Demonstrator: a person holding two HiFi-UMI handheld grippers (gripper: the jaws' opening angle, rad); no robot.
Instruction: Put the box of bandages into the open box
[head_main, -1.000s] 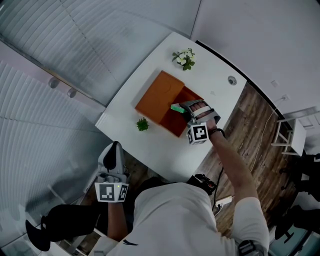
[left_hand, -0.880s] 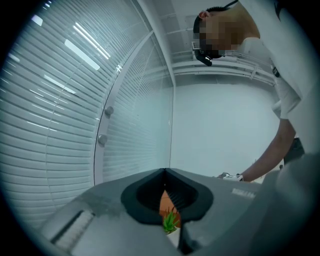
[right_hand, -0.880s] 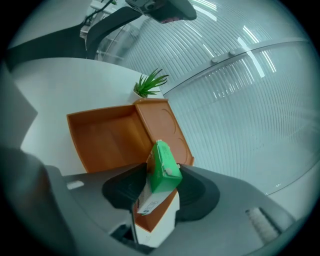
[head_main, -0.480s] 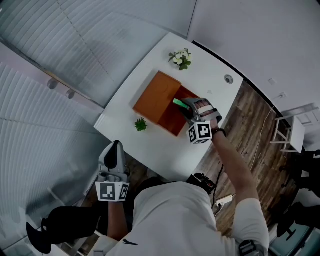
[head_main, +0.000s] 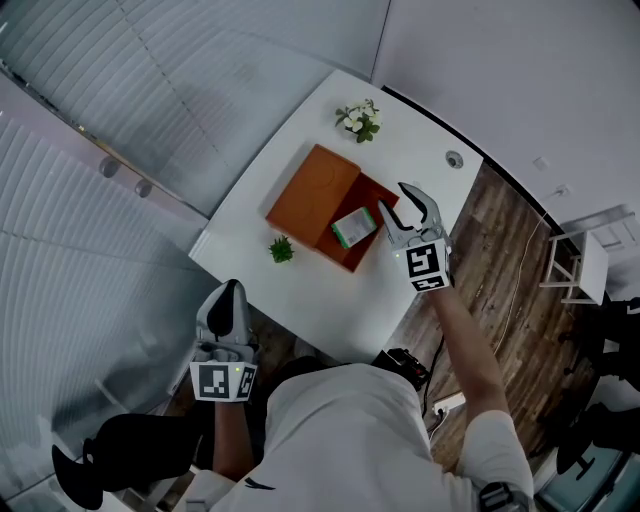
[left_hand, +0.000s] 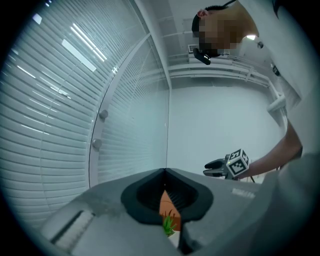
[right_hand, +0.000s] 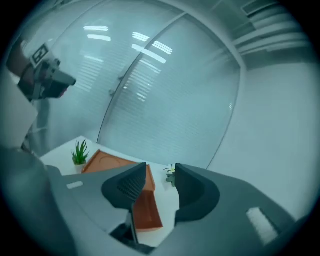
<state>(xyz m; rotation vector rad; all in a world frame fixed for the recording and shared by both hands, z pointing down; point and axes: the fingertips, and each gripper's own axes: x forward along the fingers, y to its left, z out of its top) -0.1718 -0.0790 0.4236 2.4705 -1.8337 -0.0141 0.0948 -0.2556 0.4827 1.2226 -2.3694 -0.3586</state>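
The orange box (head_main: 312, 190) sits on the white table (head_main: 300, 290) with its lid laid flat to the left. The green and white bandage box (head_main: 353, 227) lies in its open tray (head_main: 383, 195). My right gripper (head_main: 396, 207) hovers just right of the tray, apart from the bandage box; its jaws are closing with nothing between them. In the right gripper view the jaws (right_hand: 160, 172) frame the orange box (right_hand: 145, 210), and the bandage box is hidden. My left gripper (head_main: 230, 293) hangs below the table's near edge, shut and empty.
A small green plant (head_main: 281, 249) stands by the lid's near corner. White flowers (head_main: 360, 118) sit at the far end and a round cable hole (head_main: 455, 159) at the right corner. Wooden floor and a white chair (head_main: 590, 262) lie to the right.
The right gripper let go of the bandage box, which now lies in the open tray, and drew back to the right. The left gripper stayed put.
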